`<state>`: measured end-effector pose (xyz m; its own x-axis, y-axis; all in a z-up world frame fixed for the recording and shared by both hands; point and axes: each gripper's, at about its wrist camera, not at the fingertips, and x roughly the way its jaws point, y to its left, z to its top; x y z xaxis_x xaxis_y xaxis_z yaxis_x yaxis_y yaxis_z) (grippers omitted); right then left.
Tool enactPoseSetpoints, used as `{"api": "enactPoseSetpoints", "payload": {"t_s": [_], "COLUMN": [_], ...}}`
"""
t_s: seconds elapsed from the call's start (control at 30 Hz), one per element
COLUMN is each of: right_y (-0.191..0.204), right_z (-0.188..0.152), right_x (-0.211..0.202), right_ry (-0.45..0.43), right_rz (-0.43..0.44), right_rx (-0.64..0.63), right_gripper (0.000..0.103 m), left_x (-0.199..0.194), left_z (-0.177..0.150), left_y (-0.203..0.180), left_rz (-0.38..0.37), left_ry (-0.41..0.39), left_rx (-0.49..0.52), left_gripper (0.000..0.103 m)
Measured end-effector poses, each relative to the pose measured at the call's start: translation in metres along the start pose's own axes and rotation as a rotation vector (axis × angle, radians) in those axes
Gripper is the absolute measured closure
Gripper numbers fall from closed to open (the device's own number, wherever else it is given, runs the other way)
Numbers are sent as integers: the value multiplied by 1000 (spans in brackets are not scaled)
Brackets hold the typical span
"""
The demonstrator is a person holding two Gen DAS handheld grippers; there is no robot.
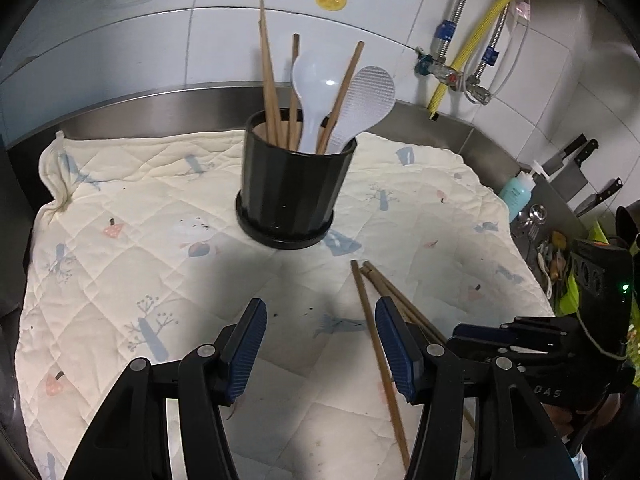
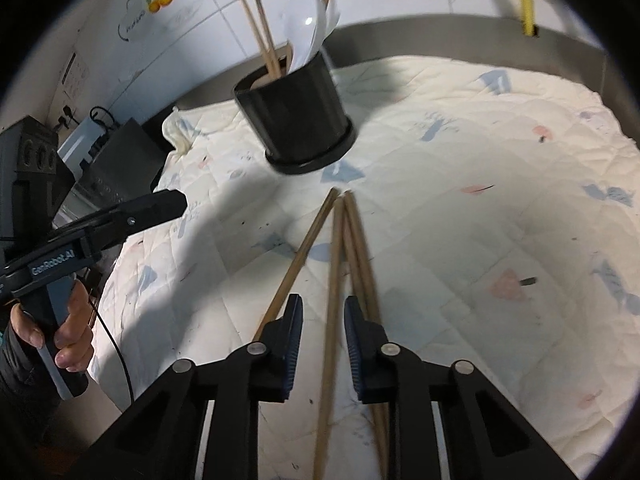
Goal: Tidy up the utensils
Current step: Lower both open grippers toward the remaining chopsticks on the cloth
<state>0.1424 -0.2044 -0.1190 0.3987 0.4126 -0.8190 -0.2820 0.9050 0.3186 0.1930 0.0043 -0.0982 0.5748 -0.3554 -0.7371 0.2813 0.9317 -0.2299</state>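
A black holder (image 1: 292,188) (image 2: 298,120) stands on the quilted cloth (image 1: 140,240). It holds upright chopsticks, a white spoon (image 1: 316,88) and a white rice paddle (image 1: 368,96). Loose wooden chopsticks (image 1: 363,300) (image 2: 340,240) lie fanned out on the cloth in front of it. My right gripper (image 2: 323,338) is low over them with one chopstick between its pads, and a gap shows on both sides of it. My left gripper (image 1: 320,344) is open over bare cloth, with the chopsticks running past its right finger. A hand (image 2: 68,320) holds the left gripper's handle.
A steel backsplash (image 1: 160,100) and a tiled wall rise behind the cloth. Knives (image 1: 576,160) hang at the right above a blue bottle (image 1: 516,192). Pipes and a yellow hose (image 1: 480,40) run down the wall. Dark electrical boxes (image 2: 120,152) sit left of the cloth.
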Motion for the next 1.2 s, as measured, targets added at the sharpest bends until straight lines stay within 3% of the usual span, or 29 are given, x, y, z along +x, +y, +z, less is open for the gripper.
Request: {"api": "enactPoseSetpoints", "payload": {"t_s": [0.37,0.83,1.2], "right_y": [-4,4,22], "right_z": [6,28,40], "right_x": [33,55,69], "right_ry": [71,96,117], "right_rz": [-45,-62,-143], "right_rx": [-22,-61,-178], "right_gripper": [81,81,81], "left_x": [3,15,25], "left_z": [-6,-6,-7], "left_y": [24,23,17], "left_rz": [15,16,3], "left_ry": [22,60,83], "left_rx": [-56,-54,-40], "left_gripper": [42,42,42]}}
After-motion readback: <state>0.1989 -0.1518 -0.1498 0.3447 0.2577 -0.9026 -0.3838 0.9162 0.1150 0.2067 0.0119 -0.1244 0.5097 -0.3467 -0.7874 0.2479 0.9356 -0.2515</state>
